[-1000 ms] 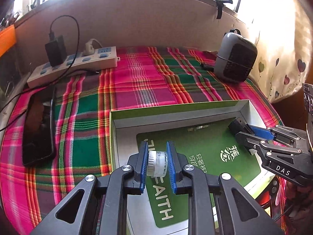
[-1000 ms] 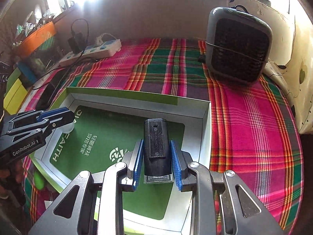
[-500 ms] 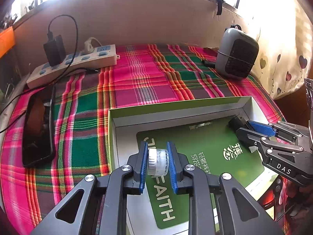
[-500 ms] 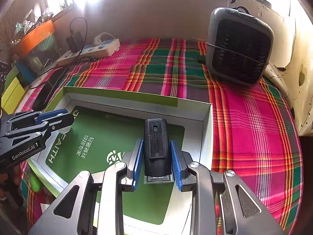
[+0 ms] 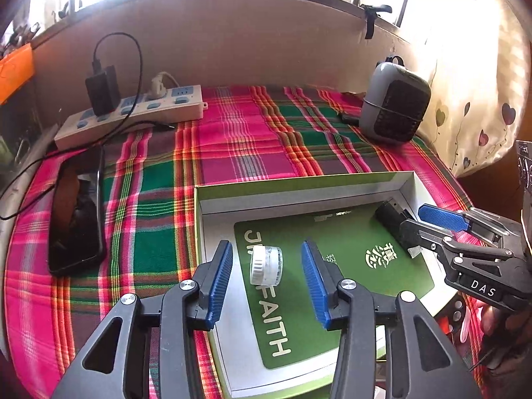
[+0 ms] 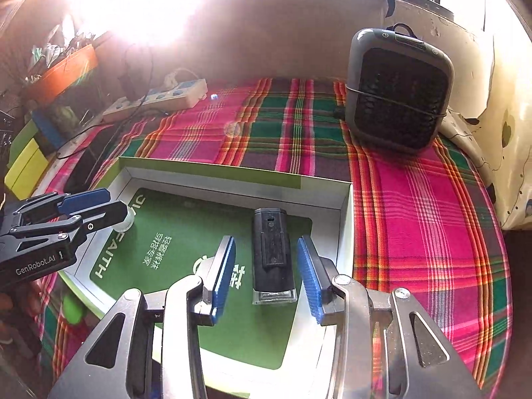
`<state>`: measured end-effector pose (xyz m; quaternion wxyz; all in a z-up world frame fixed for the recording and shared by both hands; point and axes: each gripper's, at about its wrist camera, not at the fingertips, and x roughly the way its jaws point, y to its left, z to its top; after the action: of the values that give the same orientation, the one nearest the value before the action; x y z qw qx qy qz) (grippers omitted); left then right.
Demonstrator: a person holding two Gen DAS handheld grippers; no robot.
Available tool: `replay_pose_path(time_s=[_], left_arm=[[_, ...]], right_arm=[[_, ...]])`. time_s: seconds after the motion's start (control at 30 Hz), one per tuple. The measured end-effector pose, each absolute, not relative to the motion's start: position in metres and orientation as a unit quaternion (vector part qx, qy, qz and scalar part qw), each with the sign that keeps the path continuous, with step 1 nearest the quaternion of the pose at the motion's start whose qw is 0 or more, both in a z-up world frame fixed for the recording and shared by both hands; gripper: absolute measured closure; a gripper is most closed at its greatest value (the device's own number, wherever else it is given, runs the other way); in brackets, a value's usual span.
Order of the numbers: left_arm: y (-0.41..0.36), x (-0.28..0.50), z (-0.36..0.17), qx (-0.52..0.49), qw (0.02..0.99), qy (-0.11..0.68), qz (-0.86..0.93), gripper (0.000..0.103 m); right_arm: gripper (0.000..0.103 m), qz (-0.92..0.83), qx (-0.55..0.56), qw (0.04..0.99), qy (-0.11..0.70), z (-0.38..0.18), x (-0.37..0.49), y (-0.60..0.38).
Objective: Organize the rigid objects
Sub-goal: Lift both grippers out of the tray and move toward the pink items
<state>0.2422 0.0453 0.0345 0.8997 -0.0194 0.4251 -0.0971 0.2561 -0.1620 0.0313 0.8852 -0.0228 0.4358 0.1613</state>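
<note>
**Releasing two items into one box**

Counting: two grippers, one open box, one small clear jar, one black rectangular device, one power strip, one phone, one grey fan.

Left gripper (image 5: 266, 274) over the left part of the box (image 5: 299, 188), fingers (image 5: 221, 274) standing apart, having just been opening; small clear jar (image 5: 266, 264) with white ribbed cap lying on its side on the green card between them, closer to the left finger, touching neither.

Right gripper (image 6: 266, 274) over the right part of the same box, near its right wall, fingers (image 6: 309, 274) likewise apart after just opening; black rectangular device (image 6: 272, 252) lying flat on the green card between them, lengthwise along the fingers, clear end toward the camera, a gap on both sides.

Box sitting on the plaid-covered worktop (image 5: 232, 139). Power strip (image 5: 133, 113) at the far left edge, phone (image 5: 76, 226) lying left of the box, grey fan (image 6: 397, 93) at the far right corner.
</note>
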Motion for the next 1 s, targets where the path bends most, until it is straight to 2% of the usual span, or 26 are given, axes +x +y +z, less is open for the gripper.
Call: replay_pose_path(time_s=[0.07,0.5,1.0], left_arm=[[0.048,0.236,0.039,-0.025,0.902,0.420,-0.098,0.060],[0.062,0.180,0.058,-0.035,0.916,0.392,-0.077,0.060],[0.094,0.111,0.040,-0.109,0.915,0.385,-0.049,0.060]], right_arm=[[0.056,0.162,-0.017,0.887,0.432,0.035,0.253,-0.163],[0.056,0.150,-0.001,0.899,0.411,0.052,0.208,-0.187],[0.056,0.103,0.021,0.906,0.411,0.041,0.137,-0.228]])
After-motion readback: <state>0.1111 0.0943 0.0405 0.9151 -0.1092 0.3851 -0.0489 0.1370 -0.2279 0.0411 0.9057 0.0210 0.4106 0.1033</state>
